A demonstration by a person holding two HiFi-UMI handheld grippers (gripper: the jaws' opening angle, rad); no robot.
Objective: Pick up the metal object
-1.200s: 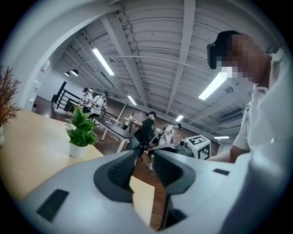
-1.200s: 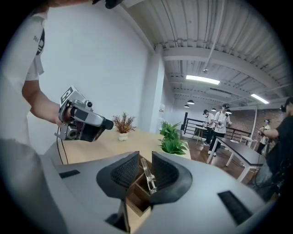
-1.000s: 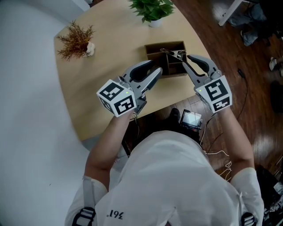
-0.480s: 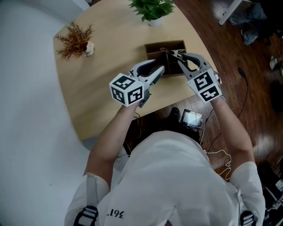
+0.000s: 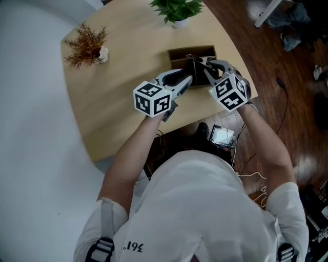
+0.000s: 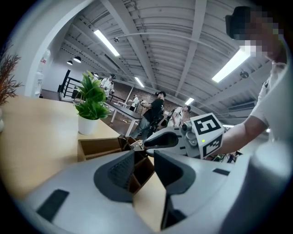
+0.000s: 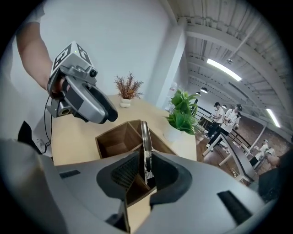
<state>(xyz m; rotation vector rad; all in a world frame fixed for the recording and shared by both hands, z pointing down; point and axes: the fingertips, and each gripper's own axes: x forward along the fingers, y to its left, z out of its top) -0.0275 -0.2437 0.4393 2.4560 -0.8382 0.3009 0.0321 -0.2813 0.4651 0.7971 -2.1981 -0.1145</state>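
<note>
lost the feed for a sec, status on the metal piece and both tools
Right tool shut on metal object, over wooden box. Left tool open, empty. No obstruction seen.

Wood table (image 5: 118, 97) w/ divided box (image 5: 179, 57), potted plant (image 5: 177, 9), dried sprig (image 5: 87, 45).

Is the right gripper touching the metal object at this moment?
Touching. The right gripper view shows the fingers of the right gripper closed on the metal object, which stands upright between them with no gap on either side.
</note>
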